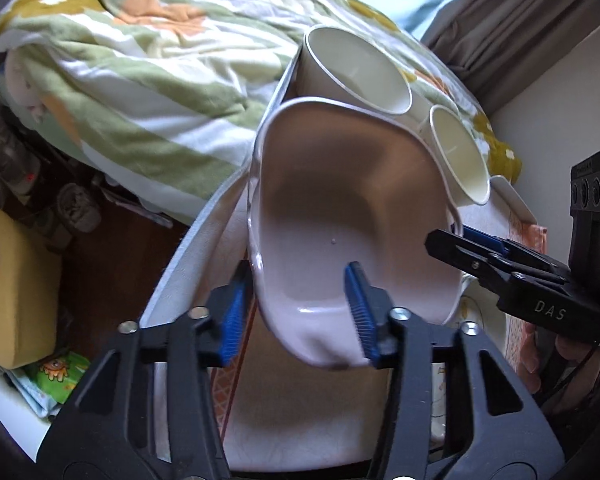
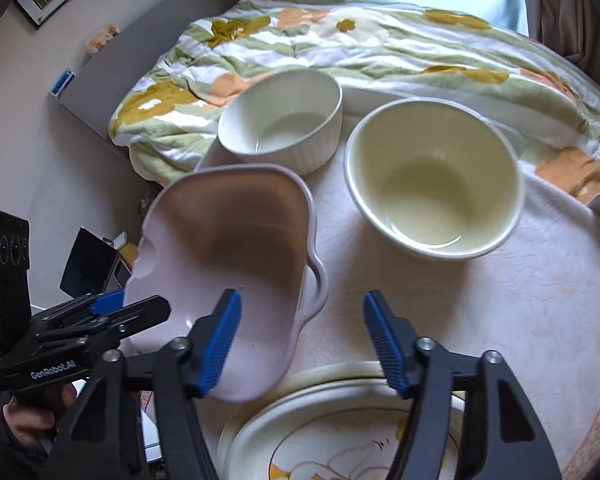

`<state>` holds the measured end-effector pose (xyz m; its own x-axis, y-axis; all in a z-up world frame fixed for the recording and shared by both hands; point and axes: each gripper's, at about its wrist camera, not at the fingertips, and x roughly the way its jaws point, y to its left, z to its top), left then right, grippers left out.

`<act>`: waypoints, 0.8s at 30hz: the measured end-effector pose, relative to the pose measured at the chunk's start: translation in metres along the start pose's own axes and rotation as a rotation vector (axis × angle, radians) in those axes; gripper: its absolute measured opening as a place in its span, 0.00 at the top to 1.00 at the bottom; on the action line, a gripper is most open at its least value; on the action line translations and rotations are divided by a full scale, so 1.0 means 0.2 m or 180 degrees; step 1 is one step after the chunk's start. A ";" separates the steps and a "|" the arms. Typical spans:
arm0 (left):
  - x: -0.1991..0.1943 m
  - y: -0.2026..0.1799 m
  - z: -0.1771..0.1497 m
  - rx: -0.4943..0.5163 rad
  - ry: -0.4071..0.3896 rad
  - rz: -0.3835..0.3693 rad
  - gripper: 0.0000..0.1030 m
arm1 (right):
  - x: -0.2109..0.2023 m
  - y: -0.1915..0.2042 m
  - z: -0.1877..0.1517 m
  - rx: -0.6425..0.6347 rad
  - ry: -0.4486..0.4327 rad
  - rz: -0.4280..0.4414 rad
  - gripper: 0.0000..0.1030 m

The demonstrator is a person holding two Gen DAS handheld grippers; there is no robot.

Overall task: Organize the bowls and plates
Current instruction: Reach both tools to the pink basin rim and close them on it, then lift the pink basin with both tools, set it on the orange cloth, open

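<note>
A pale pink handled dish is tilted above the round table. My left gripper is shut on its near rim, one blue pad inside and one outside. The dish also shows in the right wrist view, with the left gripper at its left edge. My right gripper is open and empty, its left finger in front of the dish's lower rim; it shows in the left wrist view at the dish's right side. A white ribbed bowl and a cream bowl stand behind. A patterned plate lies below.
A bed with a flowered quilt runs along the table's far side. In the left wrist view a yellow cushion and clutter lie on the dark floor at left. A patterned cloth covers the table.
</note>
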<state>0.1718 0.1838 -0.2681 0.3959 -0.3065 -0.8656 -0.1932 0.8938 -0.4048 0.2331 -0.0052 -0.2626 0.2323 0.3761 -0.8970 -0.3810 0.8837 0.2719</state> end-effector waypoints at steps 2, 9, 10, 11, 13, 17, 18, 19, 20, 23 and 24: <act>0.05 0.00 0.01 0.0055 0.0049 0.0007 0.66 | 0.05 -0.01 0.01 0.0034 0.0055 0.0020 0.58; 0.07 0.03 0.06 0.0140 0.0047 0.0071 0.90 | 0.10 -0.03 0.00 0.0145 0.0069 -0.0014 0.87; 0.06 0.02 0.06 0.0175 0.0030 0.0086 0.90 | 0.09 -0.02 0.00 0.0162 0.0053 -0.0007 0.87; 0.04 0.01 0.06 0.0212 0.0008 0.0106 0.90 | 0.08 -0.02 0.00 0.0163 0.0033 -0.0012 0.87; 0.00 -0.01 0.07 0.0261 -0.0038 0.0132 0.90 | 0.06 -0.01 0.00 0.0165 -0.0016 -0.0018 0.87; -0.12 -0.09 0.07 0.0353 -0.0154 0.0135 0.90 | -0.06 0.00 0.00 0.0195 -0.0166 0.0060 0.87; -0.15 -0.12 0.07 0.0377 -0.0182 0.0138 0.90 | -0.09 -0.01 -0.01 0.0196 -0.0204 0.0079 0.87; -0.18 -0.16 0.07 0.0416 -0.0208 0.0143 0.90 | -0.13 -0.01 -0.02 0.0193 -0.0247 0.0089 0.87; -0.20 -0.20 0.07 0.0449 -0.0236 0.0149 0.90 | -0.18 -0.02 -0.03 0.0192 -0.0300 0.0096 0.87; -0.27 -0.37 0.02 0.0560 -0.0327 0.0162 0.90 | -0.33 -0.07 -0.09 0.0225 -0.0449 0.0105 0.87; -0.28 -0.44 0.00 0.0594 -0.0364 0.0167 0.90 | -0.38 -0.09 -0.11 0.0236 -0.0496 0.0108 0.87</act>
<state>0.1653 0.1226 -0.1835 0.4910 -0.2283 -0.8407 -0.0509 0.9559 -0.2893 0.2026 -0.0563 -0.2075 0.3585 0.4396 -0.8235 -0.3254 0.8857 0.3311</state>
